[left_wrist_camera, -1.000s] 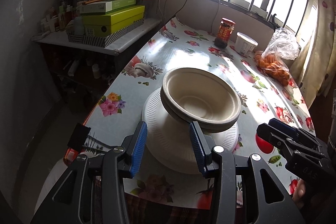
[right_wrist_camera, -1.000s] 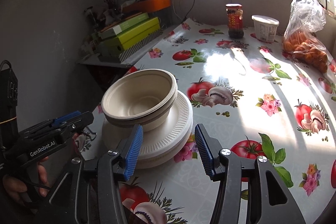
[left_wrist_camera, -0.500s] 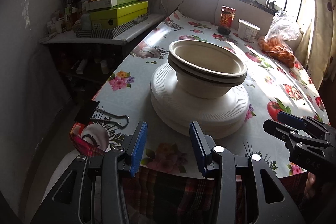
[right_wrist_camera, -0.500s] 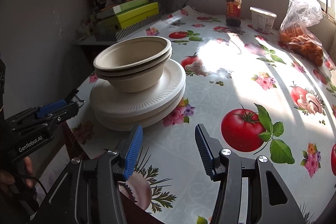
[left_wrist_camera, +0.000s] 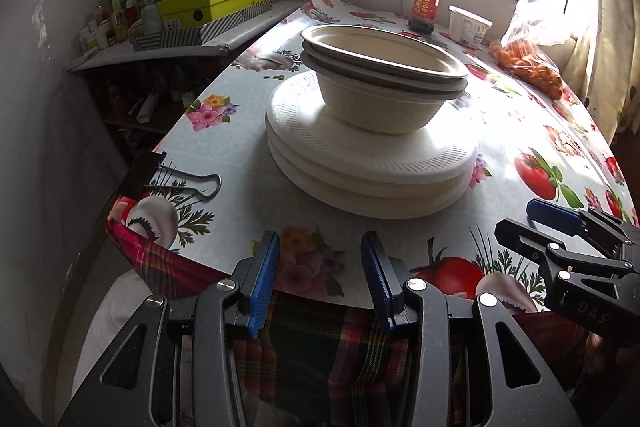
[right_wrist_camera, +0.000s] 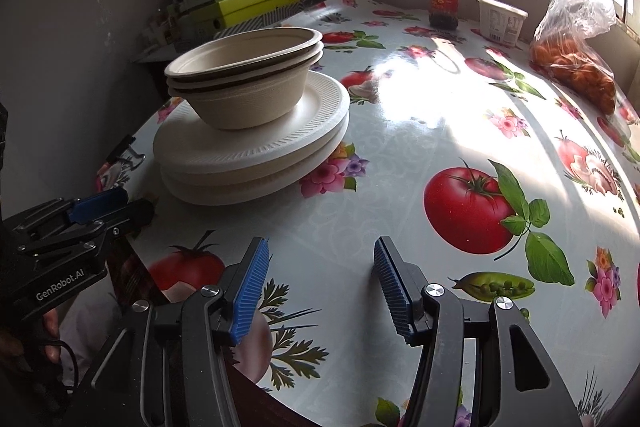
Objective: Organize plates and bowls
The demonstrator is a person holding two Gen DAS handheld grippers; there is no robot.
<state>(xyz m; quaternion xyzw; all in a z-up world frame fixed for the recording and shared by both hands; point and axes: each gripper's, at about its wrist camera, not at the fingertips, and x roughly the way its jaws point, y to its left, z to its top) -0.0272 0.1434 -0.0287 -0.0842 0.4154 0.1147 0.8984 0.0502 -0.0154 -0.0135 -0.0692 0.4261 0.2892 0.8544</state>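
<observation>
Bowls (left_wrist_camera: 384, 83) nested atop plates (left_wrist_camera: 372, 163), stack near the counter (right_wrist_camera: 400, 155) edge. Left gripper (left_wrist_camera: 320, 283) apart, empty; right gripper (right_wrist_camera: 320, 285) jaws just widened, nothing between. Risk: nudging a rim slides the stack off; it looks slightly off-centre, hard to confirm through fisheye.

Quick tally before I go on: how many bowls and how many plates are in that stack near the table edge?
Bowls: 3, beige, nested, judging by three rims.
Plates: 3, white, stacked under the bowls, judging by three edges.
Total: 6
</observation>
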